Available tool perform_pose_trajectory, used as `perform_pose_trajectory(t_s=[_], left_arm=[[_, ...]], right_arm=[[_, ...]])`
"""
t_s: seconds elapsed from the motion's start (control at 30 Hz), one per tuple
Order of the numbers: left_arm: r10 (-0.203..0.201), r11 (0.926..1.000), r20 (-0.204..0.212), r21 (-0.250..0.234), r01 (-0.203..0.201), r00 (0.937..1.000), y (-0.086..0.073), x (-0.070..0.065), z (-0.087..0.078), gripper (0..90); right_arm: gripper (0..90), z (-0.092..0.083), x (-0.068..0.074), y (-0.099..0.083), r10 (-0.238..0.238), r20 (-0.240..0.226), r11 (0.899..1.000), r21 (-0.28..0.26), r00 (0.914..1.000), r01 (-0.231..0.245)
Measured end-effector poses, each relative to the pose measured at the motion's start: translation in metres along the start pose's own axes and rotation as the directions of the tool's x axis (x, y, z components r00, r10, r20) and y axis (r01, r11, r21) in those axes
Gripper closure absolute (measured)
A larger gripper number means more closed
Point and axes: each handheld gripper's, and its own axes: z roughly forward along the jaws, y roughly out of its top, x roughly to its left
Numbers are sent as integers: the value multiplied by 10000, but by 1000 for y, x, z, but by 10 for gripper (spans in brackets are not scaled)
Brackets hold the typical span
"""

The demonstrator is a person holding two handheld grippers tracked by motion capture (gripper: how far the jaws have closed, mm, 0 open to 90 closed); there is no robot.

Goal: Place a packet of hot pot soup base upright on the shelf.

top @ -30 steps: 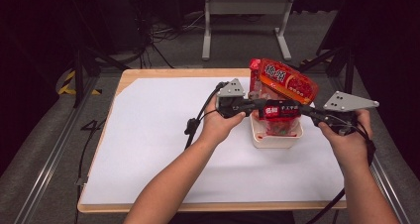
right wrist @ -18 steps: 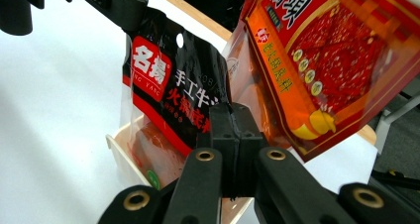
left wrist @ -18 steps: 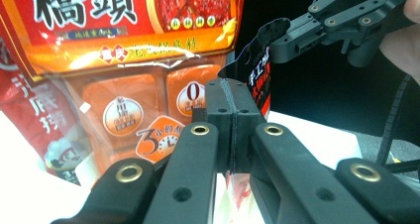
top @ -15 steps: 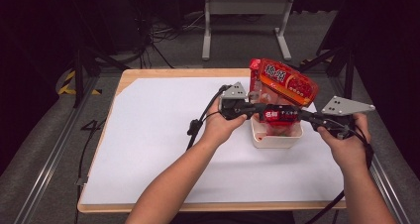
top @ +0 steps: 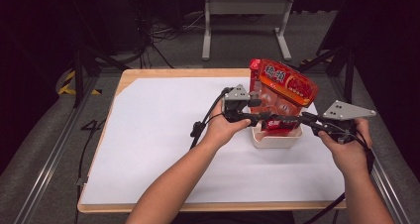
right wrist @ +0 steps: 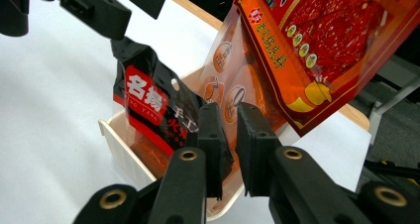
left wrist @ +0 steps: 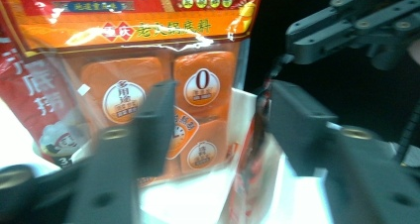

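A small white box stands right of the table's middle. A big red-orange snack bag stands tilted in it, also close up in the left gripper view and the right gripper view. A black-red packet stands in front of it in the box. My right gripper is shut on that packet's right edge; from above it reaches in from the right. My left gripper is open, its jaws either side of a packet's thin edge; it comes from the left.
White paper covers the wooden table. The left gripper's cable trails over the paper beside the left hand. A metal stand is on the floor beyond the table.
The right hand and its gripper have sunk slightly toward the near side with the black-red packet. The left gripper has barely shifted.
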Motion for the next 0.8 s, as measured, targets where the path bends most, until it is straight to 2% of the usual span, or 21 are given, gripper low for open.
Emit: perform_pose_trajectory(t_s=[0.27, 0.5, 0.6, 0.7, 0.73, 0.8], left_arm=[[96, 9999, -53, -95, -96, 9999, 0, -2, -4, 357], [203, 9995, -73, -224, -204, 9998, 1, -7, -12, 324], [284, 9993, -149, -233, -288, 9995, 0, -10, -21, 303], [348, 9992, -369, -181, -355, 9987, -4, -17, -36, 287], [348, 9992, -369, -181, -355, 9987, -4, -17, -36, 287], [507, 9985, -487, -158, -515, 9975, -7, -22, -48, 286]], right_arm=[[780, 0, 1, 1, 33, -24, 10000, -69, 10000, -33], [754, 1, 2, 1, 230, -277, 9994, -234, 9994, -236], [699, 0, 2, 1, 438, -421, 9980, -431, 9982, -456], [604, -1, 4, 1, 889, -748, 9916, -868, 9932, -953], [604, -1, 4, 1, 889, -748, 9916, -868, 9932, -953], [551, -3, 5, 1, 1027, -937, 9874, -1109, 9903, -1129]])
